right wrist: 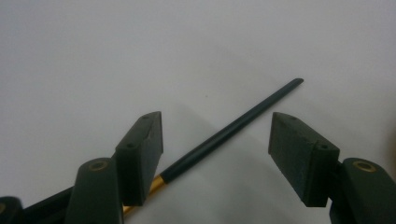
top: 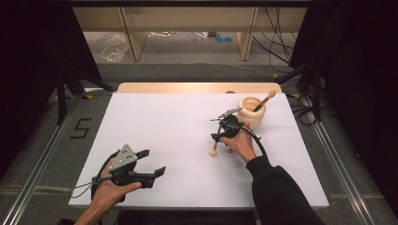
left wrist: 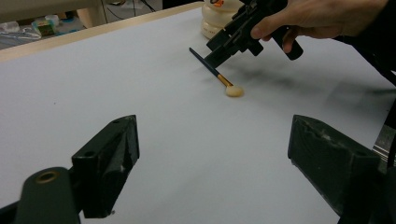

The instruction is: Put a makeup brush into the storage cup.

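Two brushes: one (top: pixel 213 149) lies flat on the tabletop (top: pixel 164 122), one (top: pixel 265 100) stands in the single wooden cup (top: pixel 251 112). The right tool (right wrist: pixel 217 140) straddles the lying brush's handle with jaws apart, not pressing. The left tool (left wrist: pixel 210 168) hangs open, empty.

Black hand-held gripper (top: pixel 155 161) (grey plate)

brush (top: pixel 214 149) on table (top: pixel 155 122), jar (top: pixel 251 112) behind it
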The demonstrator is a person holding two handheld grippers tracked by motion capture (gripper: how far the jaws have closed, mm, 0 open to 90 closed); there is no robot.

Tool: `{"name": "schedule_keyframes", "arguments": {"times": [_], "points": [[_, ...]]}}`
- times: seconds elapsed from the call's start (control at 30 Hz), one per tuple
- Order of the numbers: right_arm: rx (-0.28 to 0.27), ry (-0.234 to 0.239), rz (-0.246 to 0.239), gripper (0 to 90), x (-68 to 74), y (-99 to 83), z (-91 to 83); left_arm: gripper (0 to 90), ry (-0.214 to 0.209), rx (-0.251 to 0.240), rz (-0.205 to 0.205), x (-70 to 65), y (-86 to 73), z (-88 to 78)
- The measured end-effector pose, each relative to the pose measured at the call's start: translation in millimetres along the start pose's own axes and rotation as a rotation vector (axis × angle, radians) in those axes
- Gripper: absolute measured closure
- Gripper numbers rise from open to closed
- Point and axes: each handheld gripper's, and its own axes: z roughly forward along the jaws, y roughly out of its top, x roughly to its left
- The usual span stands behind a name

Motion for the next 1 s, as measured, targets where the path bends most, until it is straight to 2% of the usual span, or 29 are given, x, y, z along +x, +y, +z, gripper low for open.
{"name": "schedule_keyframes", "arguments": {"times": [0.17, 0.2, 0.27, 0.57, 0.73, 0.8, 0.83, 0.87, 1.0], "points": [[0.015, -0.001, -0.019, 40.4, -3.6, 0.6, 3.5, 16.7, 0.006, 0.005, 0.001, -0.4, 0.3, -0.6], [0.021, 0.005, -0.003, 40.9, -3.0, 0.8, 3.9, 16.7, 0.006, 0.005, 0.001, -0.4, 0.3, -0.6], [0.024, 0.005, -0.028, 42.5, -4.8, 0.5, 6.1, 16.7, 0.005, 0.005, -0.001, -0.5, 0.3, -0.6], [0.066, 0.009, -0.006, 45.3, -5.9, 1.0, 7.8, 16.7, -0.001, 0.001, -0.001, -0.1, 0.2, 0.0], [0.076, 0.015, -0.018, 48.5, -7.4, 1.4, 8.5, 16.8, 0.006, 0.005, -0.005, -0.4, 0.4, -0.7], [0.081, 0.016, -0.030, 51.4, -8.6, 1.6, 8.1, 16.8, 0.005, 0.005, 0.014, 0.9, 0.8, -1.0], [0.085, 0.018, -0.029, 52.3, -9.2, 1.7, 7.8, 16.8, 0.009, 0.005, 0.001, 0.2, 0.6, -1.0], [0.091, 0.017, -0.032, 55.7, -10.7, 2.0, 7.0, 16.8, 0.010, 0.005, 0.002, 0.3, 0.7, -1.1], [0.099, 0.014, -0.050, 60.0, -13.2, 2.1, 6.1, 16.9, 0.010, 0.005, 0.001, 0.4, 0.7, -1.2]]}}
